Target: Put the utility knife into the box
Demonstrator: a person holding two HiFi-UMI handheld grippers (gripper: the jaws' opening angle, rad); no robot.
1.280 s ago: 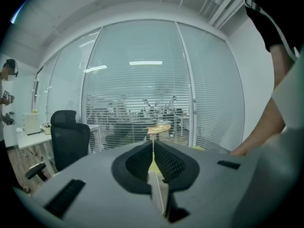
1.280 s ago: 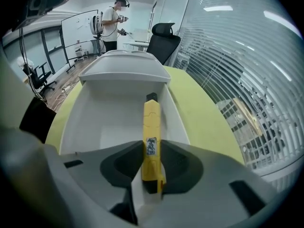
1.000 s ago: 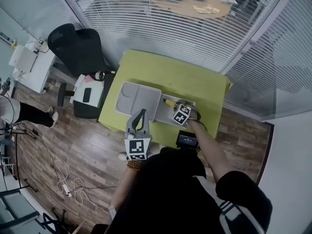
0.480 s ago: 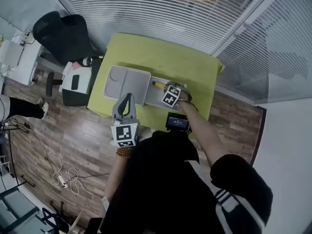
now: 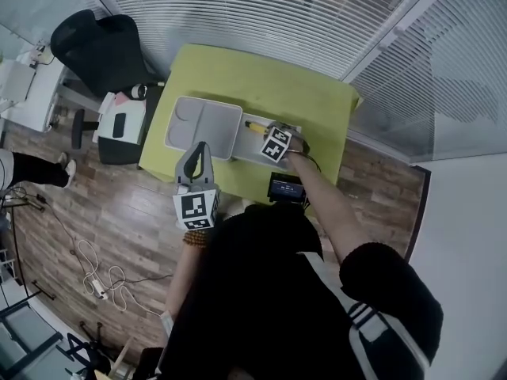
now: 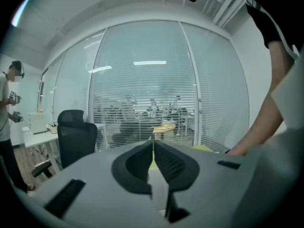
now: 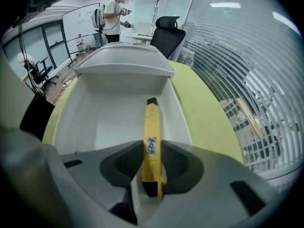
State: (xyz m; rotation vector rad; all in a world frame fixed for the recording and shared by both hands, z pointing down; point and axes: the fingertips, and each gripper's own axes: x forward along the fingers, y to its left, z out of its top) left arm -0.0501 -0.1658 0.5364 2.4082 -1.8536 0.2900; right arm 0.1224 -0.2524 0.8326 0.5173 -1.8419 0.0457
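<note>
A yellow utility knife (image 7: pixel 151 137) points down into the open white box (image 7: pixel 109 122), black tip toward the far end by the raised lid (image 7: pixel 124 61). My right gripper (image 7: pixel 152 167) is over the box, pointing steeply down. Its pads touch both sides of the knife's rear part, and its jaws have just been opening a little. In the head view the knife (image 5: pixel 255 125) sticks out beyond the right gripper (image 5: pixel 266 134) above the box (image 5: pixel 247 153). My left gripper (image 5: pixel 200 149) hovers at the table's near edge, shut and empty, with its fingertips (image 6: pixel 152 145) together.
The box stands on a green table (image 5: pixel 261 85) between slatted glass walls. A black office chair (image 5: pixel 99 46) and a small cabinet (image 5: pixel 123 125) stand left of the table. Cables (image 5: pixel 95 275) lie on the wood floor. A person (image 7: pixel 114 13) stands far off.
The head camera's view has shifted, so the table sits higher in the frame. My right gripper stays over the box with the knife. My left gripper has barely moved.
</note>
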